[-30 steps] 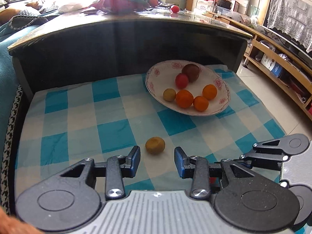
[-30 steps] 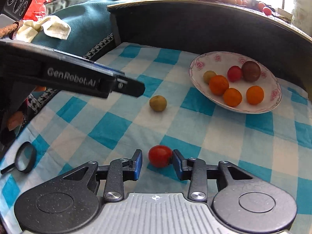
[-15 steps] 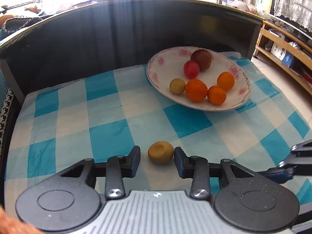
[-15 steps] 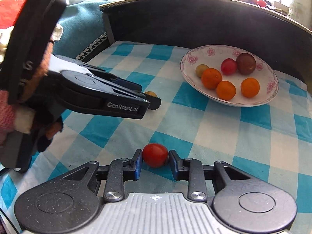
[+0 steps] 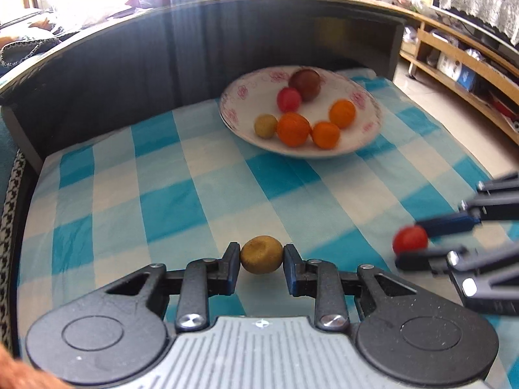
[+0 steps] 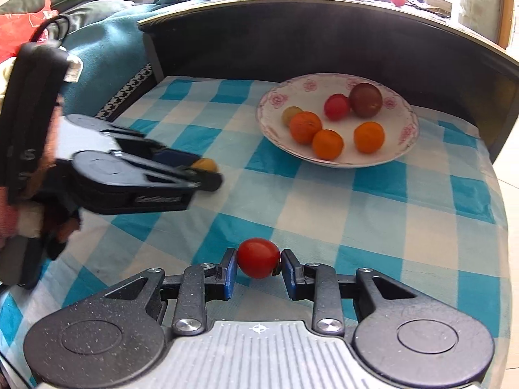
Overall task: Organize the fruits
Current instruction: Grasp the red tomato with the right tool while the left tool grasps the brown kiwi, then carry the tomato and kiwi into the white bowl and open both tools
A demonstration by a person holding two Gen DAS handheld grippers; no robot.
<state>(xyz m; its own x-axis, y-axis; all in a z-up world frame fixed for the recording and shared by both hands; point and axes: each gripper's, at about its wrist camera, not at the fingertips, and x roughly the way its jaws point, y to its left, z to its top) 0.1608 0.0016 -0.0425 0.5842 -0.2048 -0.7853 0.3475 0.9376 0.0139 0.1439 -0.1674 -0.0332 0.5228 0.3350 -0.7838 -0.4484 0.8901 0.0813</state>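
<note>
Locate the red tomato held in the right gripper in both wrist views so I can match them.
Left wrist: the red tomato sits at the right edge, lower half, pinched in the right gripper, blurred.
Right wrist: the red tomato sits bottom centre, clamped between that gripper's blue pads.
Shared landmark: the flowered plate of fruit on the checked cloth, further back in both views.

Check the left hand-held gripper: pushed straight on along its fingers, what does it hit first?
The left hand-held gripper is shut on the yellow-brown fruit and points down at the checked cloth. Straight on, the fruit probably presses into the cloth first. The plate lies well beyond; depth is unclear.
</note>
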